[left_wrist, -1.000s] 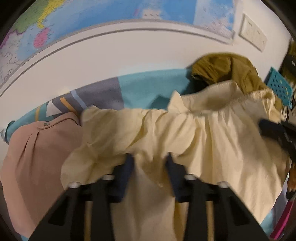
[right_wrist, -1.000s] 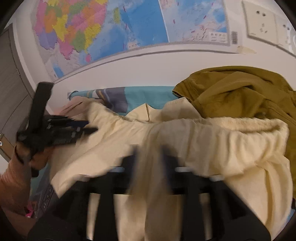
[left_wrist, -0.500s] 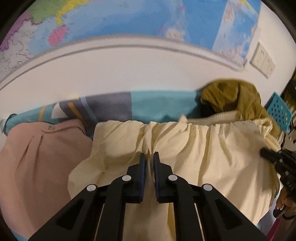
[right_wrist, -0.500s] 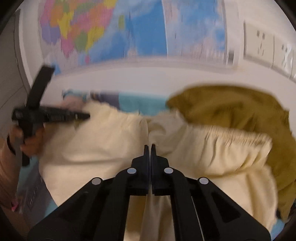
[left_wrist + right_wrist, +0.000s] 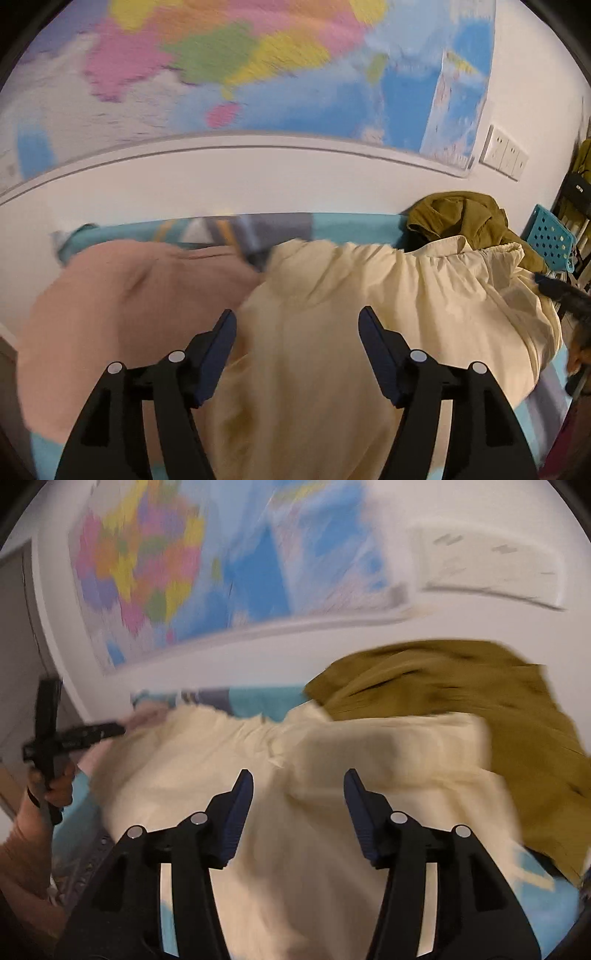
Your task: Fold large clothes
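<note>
Two hand-held grippers [image 5: 297, 332] [image 5: 298, 794] just opened, empty | cream garment [image 5: 369, 314] on teal bedsheet [image 5: 351, 225] | wall map [image 5: 258, 74]

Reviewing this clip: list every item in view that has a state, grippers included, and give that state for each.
left gripper: jaws apart, just opened, nothing pinched.
right gripper: jaws apart, just opened, nothing pinched.
cream garment: released, lying rumpled on the bed, partly folded over.
pink garment: lying flat beside the cream one.
olive garment: crumpled heap by the wall, unfolded.
blue basket: contents cannot be told.
</note>
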A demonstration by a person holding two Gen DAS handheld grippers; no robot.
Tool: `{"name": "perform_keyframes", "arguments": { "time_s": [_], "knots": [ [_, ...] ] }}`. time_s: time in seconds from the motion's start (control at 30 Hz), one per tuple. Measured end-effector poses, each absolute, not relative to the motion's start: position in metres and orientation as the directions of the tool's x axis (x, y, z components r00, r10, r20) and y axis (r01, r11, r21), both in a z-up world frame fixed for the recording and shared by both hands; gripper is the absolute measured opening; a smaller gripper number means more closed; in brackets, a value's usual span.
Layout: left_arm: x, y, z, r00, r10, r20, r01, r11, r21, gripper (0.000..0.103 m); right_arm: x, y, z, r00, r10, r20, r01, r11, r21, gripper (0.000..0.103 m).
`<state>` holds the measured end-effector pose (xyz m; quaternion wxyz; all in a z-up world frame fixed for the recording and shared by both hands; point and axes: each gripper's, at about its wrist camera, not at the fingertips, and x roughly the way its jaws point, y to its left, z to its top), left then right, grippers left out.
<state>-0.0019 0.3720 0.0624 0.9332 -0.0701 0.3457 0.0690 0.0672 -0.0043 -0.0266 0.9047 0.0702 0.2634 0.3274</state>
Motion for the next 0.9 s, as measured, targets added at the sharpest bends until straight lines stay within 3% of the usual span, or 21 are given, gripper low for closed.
{"name": "perform_keyframes", "arguments": {
  "time_s": [0.1, 0.33, 0.4, 0.43, 0.57, 0.67, 0.77, 0.83, 0.9],
  "knots": [
    [-0.036, 0.384, 0.052, 0.742, 0.073, -0.666, -0.184, 0.978, -0.098, 0.077, 0.029, -0.067, -0.035, 0.715, 0.573, -0.400, -0.471, 0.818, 0.329, 0.056],
    [-0.058, 0.384, 0.010, 0.691, 0.039, -0.722, -0.196, 0.971, -0.136, 0.077, -0.007, -0.131, -0.114, 0.676, 0.473, -0.565, -0.279, 0.874, 0.398, 0.059],
    [-0.056, 0.383, 0.000, 0.682, 0.012, -0.731, -0.201, 0.964, -0.172, 0.069, -0.005, -0.132, -0.126, 0.671, 0.484, -0.561, -0.274, 0.866, 0.419, 0.042],
    [-0.058, 0.384, -0.002, 0.680, 0.005, -0.733, -0.200, 0.963, -0.178, 0.064, 0.000, -0.132, -0.130, 0.663, 0.489, -0.567, -0.274, 0.863, 0.424, 0.017],
    [-0.052, 0.387, -0.009, 0.649, 0.015, -0.760, -0.228, 0.958, -0.176, 0.052, 0.005, -0.149, -0.113, 0.714, 0.452, -0.534, -0.261, 0.880, 0.397, 0.006],
    [-0.051, 0.387, -0.010, 0.638, 0.021, -0.770, -0.238, 0.956, -0.172, 0.049, 0.012, -0.155, -0.099, 0.767, 0.396, -0.505, -0.231, 0.905, 0.357, 0.005],
    [-0.050, 0.389, -0.013, 0.628, 0.038, -0.777, -0.265, 0.949, -0.168, 0.059, 0.030, -0.142, -0.120, 0.730, 0.341, -0.592, -0.170, 0.930, 0.325, 0.008],
    [-0.054, 0.391, -0.013, 0.632, 0.032, -0.774, -0.263, 0.949, -0.175, 0.061, 0.030, -0.144, -0.129, 0.706, 0.349, -0.616, -0.144, 0.923, 0.358, 0.014],
    [-0.059, 0.394, -0.013, 0.632, 0.008, -0.775, -0.253, 0.947, -0.198, 0.067, 0.019, -0.151, -0.124, 0.729, 0.364, -0.580, -0.141, 0.909, 0.393, 0.026]
  ]
}}
